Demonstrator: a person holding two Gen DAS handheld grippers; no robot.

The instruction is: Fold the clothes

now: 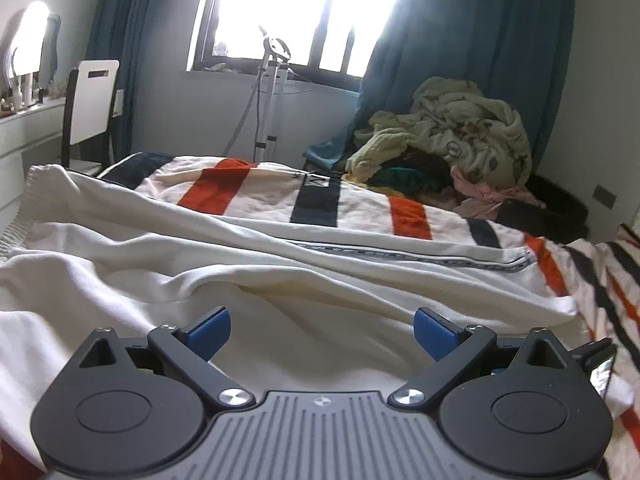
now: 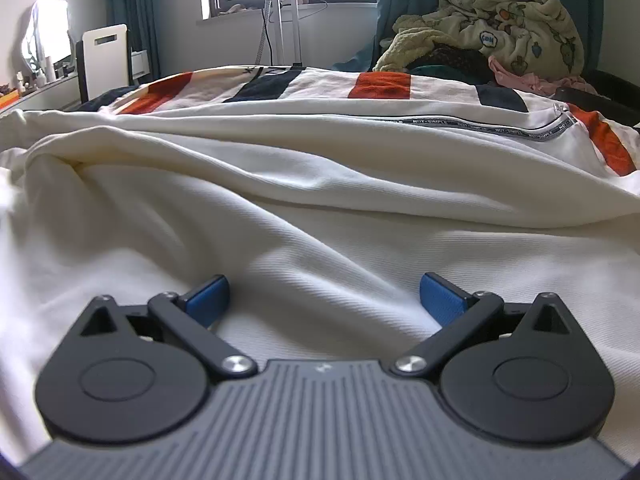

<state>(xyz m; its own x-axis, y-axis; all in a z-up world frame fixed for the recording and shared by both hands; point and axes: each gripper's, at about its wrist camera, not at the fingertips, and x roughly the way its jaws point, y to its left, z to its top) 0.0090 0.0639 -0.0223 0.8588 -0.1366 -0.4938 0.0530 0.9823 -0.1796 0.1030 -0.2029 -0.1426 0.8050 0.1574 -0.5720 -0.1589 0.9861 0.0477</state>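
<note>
Across the striped orange, navy and white bedspread (image 1: 320,196), a cream knit cotton garment (image 2: 320,208) is lying rumpled; left gripper (image 1: 322,330) and right gripper (image 2: 324,300) are hovering over it, jaws spread wide, holding nothing.

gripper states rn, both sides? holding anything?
Left gripper: open, holding nothing, low over the white garment.
Right gripper: open, holding nothing, low over the same garment.

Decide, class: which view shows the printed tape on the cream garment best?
The right wrist view: the printed tape is sharp enough there to make out lettering. In the left wrist view the tape is blurrier, its print unreadable.
</note>
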